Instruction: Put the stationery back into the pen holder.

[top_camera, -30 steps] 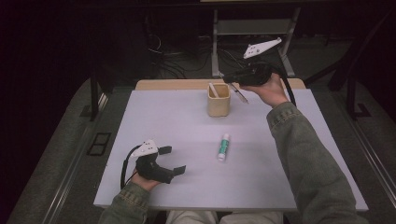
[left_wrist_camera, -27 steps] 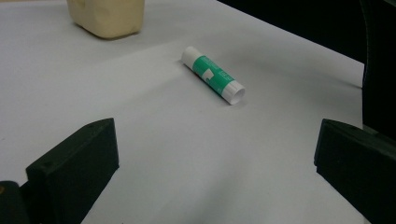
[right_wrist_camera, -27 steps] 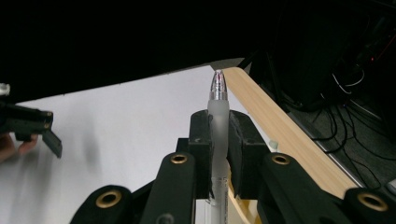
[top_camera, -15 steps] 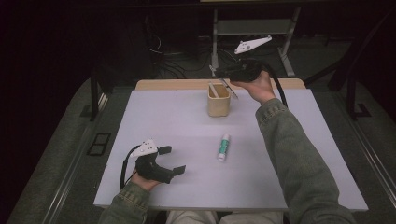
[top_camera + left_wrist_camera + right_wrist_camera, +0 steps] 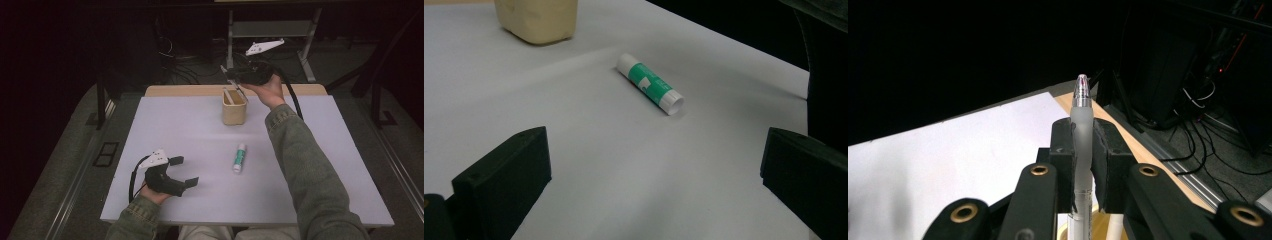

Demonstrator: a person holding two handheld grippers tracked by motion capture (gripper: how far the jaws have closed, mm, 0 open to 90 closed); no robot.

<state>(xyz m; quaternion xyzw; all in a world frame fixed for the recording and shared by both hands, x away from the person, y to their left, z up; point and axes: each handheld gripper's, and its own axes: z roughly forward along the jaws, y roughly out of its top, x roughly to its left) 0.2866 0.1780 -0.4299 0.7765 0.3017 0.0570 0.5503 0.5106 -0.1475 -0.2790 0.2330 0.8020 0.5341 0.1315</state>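
Near the front left corner of the white counter (image 5: pixel 190 125), left claw (image 5: pixel 184 171) resting low in a hand, jaws spread wide apart with nothing between them, aimed across the surface. Ahead of it in the left gripper view, a green-and-white glue stick (image 5: pixel 651 83) lying on its side on the bare sheet, well apart from both jaws; in the high view the same glue stick (image 5: pixel 240 158) lying mid-counter, lengthwise toward the back. Farther back, a beige holder cup (image 5: pixel 234 107) standing upright near the rear edge. Just above and right of that cup, right claw (image 5: pixel 231 78) held aloft in a hand, jaws clamped together on a frosted white pen (image 5: pixel 1081 131), metal tip pointing away beyond the pads, its lower end over the cup's opening.
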